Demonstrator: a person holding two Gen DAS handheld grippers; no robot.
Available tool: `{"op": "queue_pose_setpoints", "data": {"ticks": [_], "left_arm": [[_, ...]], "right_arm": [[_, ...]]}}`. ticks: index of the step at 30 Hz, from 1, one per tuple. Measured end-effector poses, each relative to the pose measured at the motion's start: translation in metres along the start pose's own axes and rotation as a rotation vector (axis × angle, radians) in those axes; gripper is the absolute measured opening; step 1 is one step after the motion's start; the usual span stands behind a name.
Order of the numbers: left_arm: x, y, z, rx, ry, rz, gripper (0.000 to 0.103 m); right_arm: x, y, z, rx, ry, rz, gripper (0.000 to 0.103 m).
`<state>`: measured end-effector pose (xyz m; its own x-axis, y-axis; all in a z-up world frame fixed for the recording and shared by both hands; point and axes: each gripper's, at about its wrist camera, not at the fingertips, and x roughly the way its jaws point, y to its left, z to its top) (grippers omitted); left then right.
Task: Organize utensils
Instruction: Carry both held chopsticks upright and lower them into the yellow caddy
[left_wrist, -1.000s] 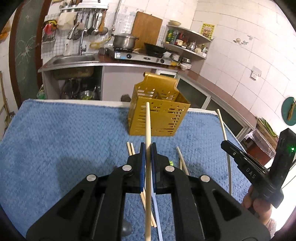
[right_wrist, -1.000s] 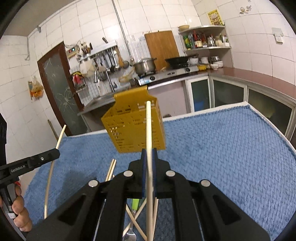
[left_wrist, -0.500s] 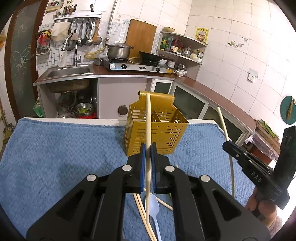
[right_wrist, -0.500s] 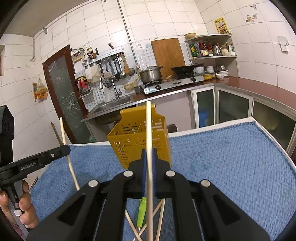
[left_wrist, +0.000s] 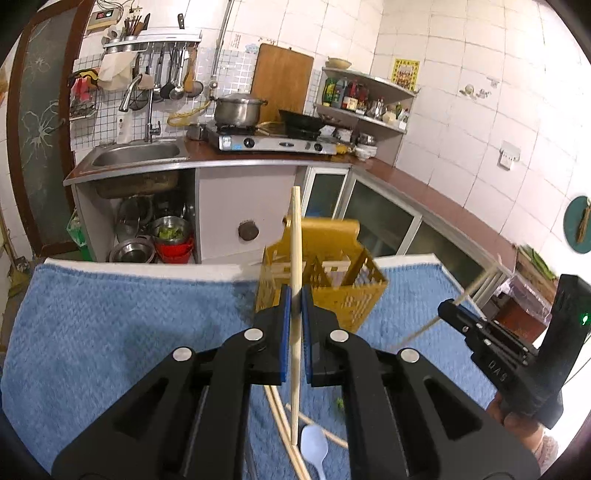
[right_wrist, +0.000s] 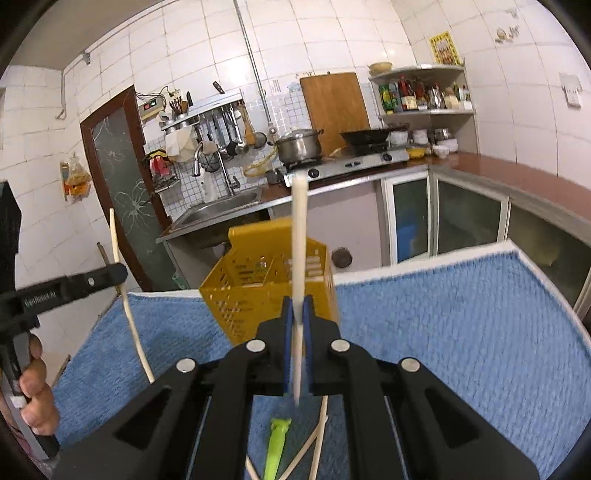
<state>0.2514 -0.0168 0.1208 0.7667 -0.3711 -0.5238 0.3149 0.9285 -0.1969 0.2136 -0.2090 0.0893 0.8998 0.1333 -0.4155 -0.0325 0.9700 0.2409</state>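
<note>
My left hand-held gripper (left_wrist: 293, 314) and right hand-held gripper (right_wrist: 297, 321) each pinch one upright chopstick (left_wrist: 295, 258) above the yellow basket (left_wrist: 332, 295) on the blue-towelled worktop (left_wrist: 110, 332), and either thin stick may pivot in the pads and miss the slots

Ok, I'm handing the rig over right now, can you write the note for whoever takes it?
Left tool: shut on a chopstick, held above the blue towel.
Right tool: shut on a second chopstick, also held above the towel.
Yellow caddy stands at the towel's far edge, ahead of both tools.
Done: both chopsticks picked up; neither is in the caddy yet.
Left: drop both in, then fetch the loose chopsticks, the white spoon and the green utensil lying on the towel.
</note>
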Motion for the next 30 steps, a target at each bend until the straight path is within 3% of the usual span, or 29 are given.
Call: {"op": "queue_pose_setpoints", "data": {"ticks": [9, 17, 25, 30], "left_arm": [[-0.002, -0.017, 0.07, 0.032, -0.121, 0.009, 0.004], [0.001, -0.029, 0.096, 0.029, -0.202, 0.016, 0.004], [0.032, -0.031, 0.098, 0.061, -0.302, 0.052, 0.004], [0.072, -0.024, 0.082, 0.05, -0.272, 0.081, 0.004]], "right_arm": [[0.0, 0.015, 0.078, -0.055, -0.06, -0.039, 0.005], [-0.009, 0.031, 0.127, -0.1, -0.11, -0.06, 0.005], [0.022, 0.023, 0.116, -0.089, -0.052, -0.081, 0.005], [0.05, 0.016, 0.1, -0.097, -0.007, -0.099, 0.005]]}}
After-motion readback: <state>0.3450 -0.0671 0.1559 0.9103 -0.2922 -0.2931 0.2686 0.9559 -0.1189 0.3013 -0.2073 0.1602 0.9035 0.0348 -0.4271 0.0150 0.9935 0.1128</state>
